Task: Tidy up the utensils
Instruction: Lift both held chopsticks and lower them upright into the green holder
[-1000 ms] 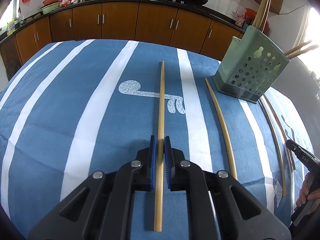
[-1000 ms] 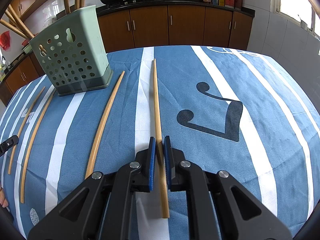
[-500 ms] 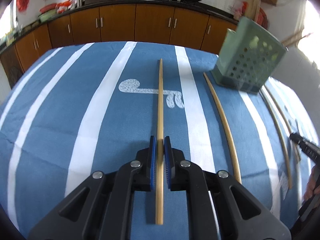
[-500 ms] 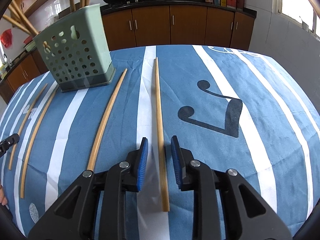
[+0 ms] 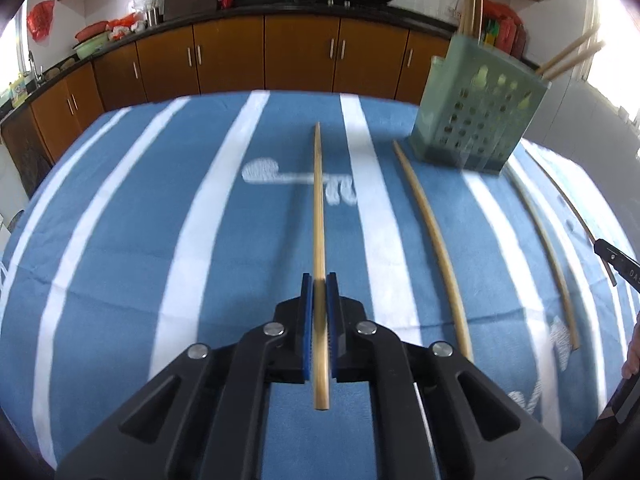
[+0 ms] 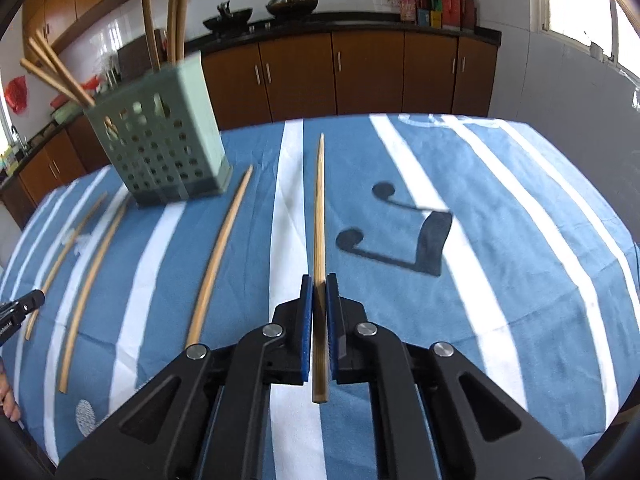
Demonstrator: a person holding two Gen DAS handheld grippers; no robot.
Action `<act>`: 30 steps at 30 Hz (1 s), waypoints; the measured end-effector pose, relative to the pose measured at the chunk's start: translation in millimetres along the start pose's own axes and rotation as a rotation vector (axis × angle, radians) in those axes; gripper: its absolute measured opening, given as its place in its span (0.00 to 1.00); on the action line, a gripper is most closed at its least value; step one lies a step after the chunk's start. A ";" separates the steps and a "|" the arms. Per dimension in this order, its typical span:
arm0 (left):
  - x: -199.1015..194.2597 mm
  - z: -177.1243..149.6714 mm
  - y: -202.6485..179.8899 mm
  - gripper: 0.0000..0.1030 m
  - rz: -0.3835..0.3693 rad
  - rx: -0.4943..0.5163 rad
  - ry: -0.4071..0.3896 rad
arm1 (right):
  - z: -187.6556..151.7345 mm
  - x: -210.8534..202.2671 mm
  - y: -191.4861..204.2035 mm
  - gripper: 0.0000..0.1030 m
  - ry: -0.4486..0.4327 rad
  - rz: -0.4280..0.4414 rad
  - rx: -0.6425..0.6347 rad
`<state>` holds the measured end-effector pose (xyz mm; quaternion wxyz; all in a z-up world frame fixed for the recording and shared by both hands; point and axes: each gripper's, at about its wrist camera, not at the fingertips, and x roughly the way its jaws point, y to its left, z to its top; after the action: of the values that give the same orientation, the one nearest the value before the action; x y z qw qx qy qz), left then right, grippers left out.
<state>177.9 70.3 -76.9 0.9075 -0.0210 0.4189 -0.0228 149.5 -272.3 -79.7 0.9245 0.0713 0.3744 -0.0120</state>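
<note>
Bamboo chopsticks, long, thin and tapering to a point, are pinched in both tongs. The left tongs (image 5: 319,280) press their ribbed blue pads against one chopstick (image 5: 318,216), which runs straight ahead over the table (image 5: 120,240) with its blunt butt end jutting back past the pads. The right tongs (image 6: 319,282) are clamped the same way on another chopstick (image 6: 319,216), its tip pointing toward the far edge. Whether either stick is lifted clear of the cloth cannot be told. The table wears a soft blue cloth with broad white stripes and music-note prints. A pale green plastic holder (image 6: 160,148), squarish and perforated with round holes, stands upright on the cloth left of the right tongs, with several chopsticks leaning out of its top. More loose sticks (image 6: 220,248) lie flat on the cloth beside it, looking bowed through the lens. Brown wooden cabinets (image 5: 300,56) with metal handles line the background.
</note>
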 end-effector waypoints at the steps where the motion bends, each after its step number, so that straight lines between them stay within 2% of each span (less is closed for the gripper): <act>1: -6.4 3.1 0.5 0.07 -0.005 -0.005 -0.019 | 3.5 -4.3 -1.2 0.07 -0.015 0.001 0.003; 6: -36.6 19.0 -1.3 0.07 -0.021 -0.009 -0.111 | 23.5 -32.8 -8.1 0.07 -0.112 0.012 0.023; 16: -94.1 53.1 -1.1 0.07 -0.072 -0.065 -0.298 | 46.2 -70.1 -8.6 0.07 -0.245 0.046 0.041; 25: -117.7 67.8 -5.0 0.07 -0.090 -0.069 -0.354 | 54.9 -84.4 -4.3 0.07 -0.293 0.057 0.035; 30: -139.7 82.4 -18.8 0.07 -0.153 -0.031 -0.384 | 75.1 -108.5 3.6 0.07 -0.335 0.127 0.023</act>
<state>149.7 61.4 83.6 0.9659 -0.0709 0.2356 -0.0807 123.6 -282.7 49.3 0.9719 0.1025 0.2096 0.0305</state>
